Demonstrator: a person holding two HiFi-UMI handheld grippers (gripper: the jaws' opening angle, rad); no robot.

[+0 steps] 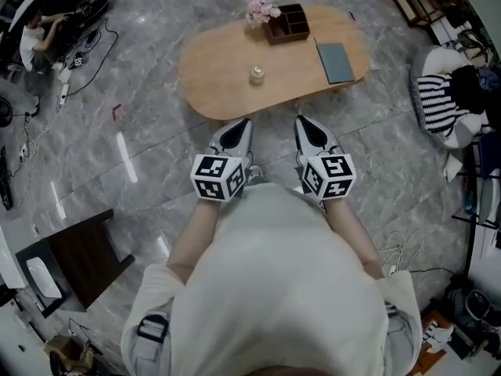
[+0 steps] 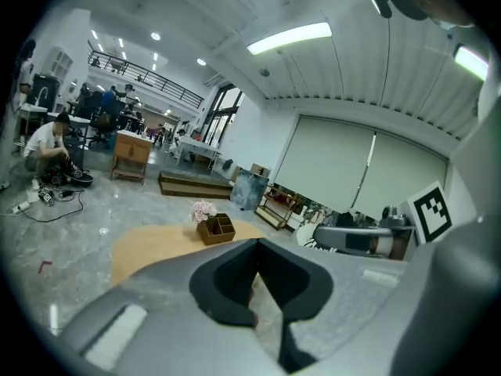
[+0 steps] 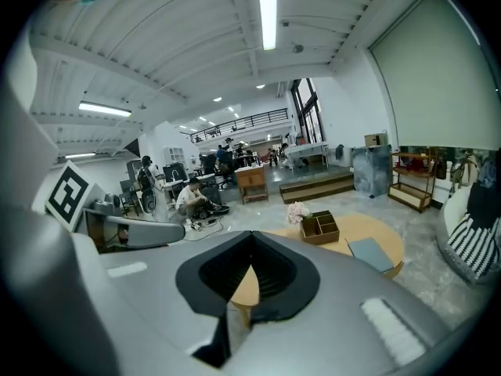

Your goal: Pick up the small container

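Left gripper (image 1: 238, 130): jaws pressed together with nothing between them; hangs over the grey marble floor (image 1: 141, 139), just short of the table's near edge.
Right gripper (image 1: 307, 127): closed likewise, tips meeting, empty; held level with the left one, at its 3 o'clock.
Small container (image 1: 256, 74): stands upright on the oval wooden table (image 1: 211, 69), near its middle; at 12 o'clock from the two grippers and touched by neither.
Brown organizer box (image 1: 287, 23): sits at the table's far edge, at 1 o'clock from the small container, compartments open to the top.
Pink flowers (image 1: 262, 9): just beside the box, at its 9 o'clock.
Grey-blue notebook (image 1: 336, 61): lies flat toward the table's right end, at 3 o'clock from the small container, well apart from it.
Seated person (image 1: 35, 39): crouches on the floor among cables, far off at 10 o'clock.
Striped cushion (image 1: 441, 104): rests beyond the table's right end, at 3 o'clock.
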